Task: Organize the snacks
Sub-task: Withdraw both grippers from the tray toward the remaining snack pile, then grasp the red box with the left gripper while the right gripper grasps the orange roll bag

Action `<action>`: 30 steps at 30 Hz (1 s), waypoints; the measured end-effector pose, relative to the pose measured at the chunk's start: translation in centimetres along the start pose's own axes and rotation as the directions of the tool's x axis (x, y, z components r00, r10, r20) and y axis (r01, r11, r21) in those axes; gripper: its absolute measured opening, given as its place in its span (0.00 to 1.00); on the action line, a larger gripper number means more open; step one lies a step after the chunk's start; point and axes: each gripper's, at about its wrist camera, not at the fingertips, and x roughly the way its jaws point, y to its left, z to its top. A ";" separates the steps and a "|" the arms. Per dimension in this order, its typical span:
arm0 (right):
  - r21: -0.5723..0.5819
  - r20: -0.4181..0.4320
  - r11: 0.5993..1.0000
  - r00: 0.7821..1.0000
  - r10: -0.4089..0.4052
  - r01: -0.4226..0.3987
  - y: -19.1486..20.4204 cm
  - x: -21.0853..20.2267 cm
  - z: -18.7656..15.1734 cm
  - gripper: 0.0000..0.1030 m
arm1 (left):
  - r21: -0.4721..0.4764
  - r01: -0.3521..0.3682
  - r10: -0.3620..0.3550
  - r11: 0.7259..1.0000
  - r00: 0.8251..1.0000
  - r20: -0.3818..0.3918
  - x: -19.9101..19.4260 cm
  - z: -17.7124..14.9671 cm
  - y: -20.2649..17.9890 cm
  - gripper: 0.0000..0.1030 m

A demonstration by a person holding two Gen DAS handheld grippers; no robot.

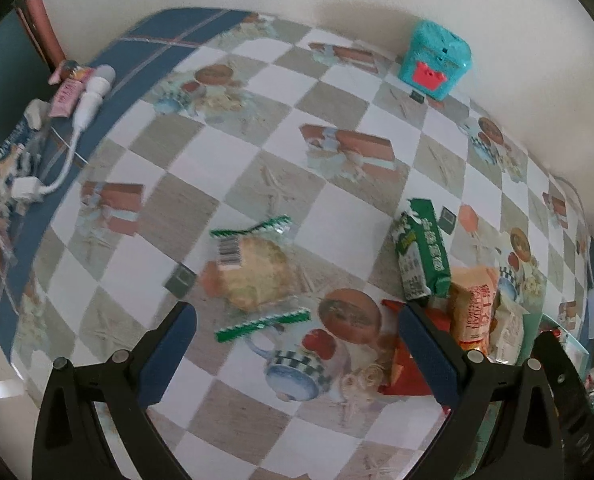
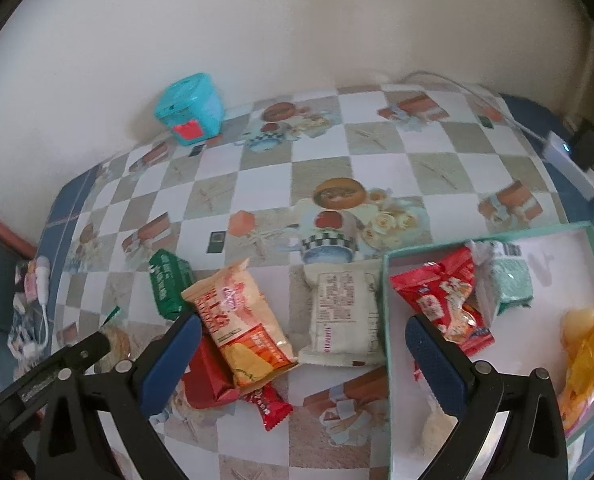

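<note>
Both tools are spread wide and hold nothing. Left tool hangs over the surface, which wears a smooth checked cloth with printed cups and gift boxes. Just ahead of it lies a clear crinkly bag with zigzag green ends, a barcode sticker and a lumpy pale cake inside. To its right, touching each other, sit a shiny green packet and an orange packet; both carry writing too blurred to read.

Right tool hovers above the snack pile. The orange packet lies just inside its left finger, on top of a red packet. A cream packet with small print rests between the fingers. Beside it is a flat, mint-rimmed box holding a red packet and what may be yellow wrapped sweets.
</note>
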 end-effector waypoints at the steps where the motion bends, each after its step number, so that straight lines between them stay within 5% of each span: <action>1: -0.013 0.003 1.000 1.000 -0.001 0.001 0.3 0.1 0.0 1.00 | -0.002 0.015 -0.015 1.000 1.000 -0.010 0.3 -0.1 -0.2 0.98; 12: 0.013 -0.018 0.999 0.999 -0.033 0.034 -0.9 1.5 0.0 0.83 | 0.030 0.105 -0.101 0.994 0.989 -0.104 2.9 -1.2 -3.4 0.98; 28: 0.054 -0.028 0.998 0.999 -0.034 0.035 -2.1 2.1 0.3 0.80 | 0.114 0.061 -0.047 0.992 0.991 -0.124 4.5 -2.0 -6.9 0.94; 30: 0.046 -0.026 0.998 0.999 -0.029 0.030 -1.8 2.1 0.3 0.76 | 0.117 0.055 -0.041 0.992 0.993 -0.113 4.3 -2.0 -6.9 0.78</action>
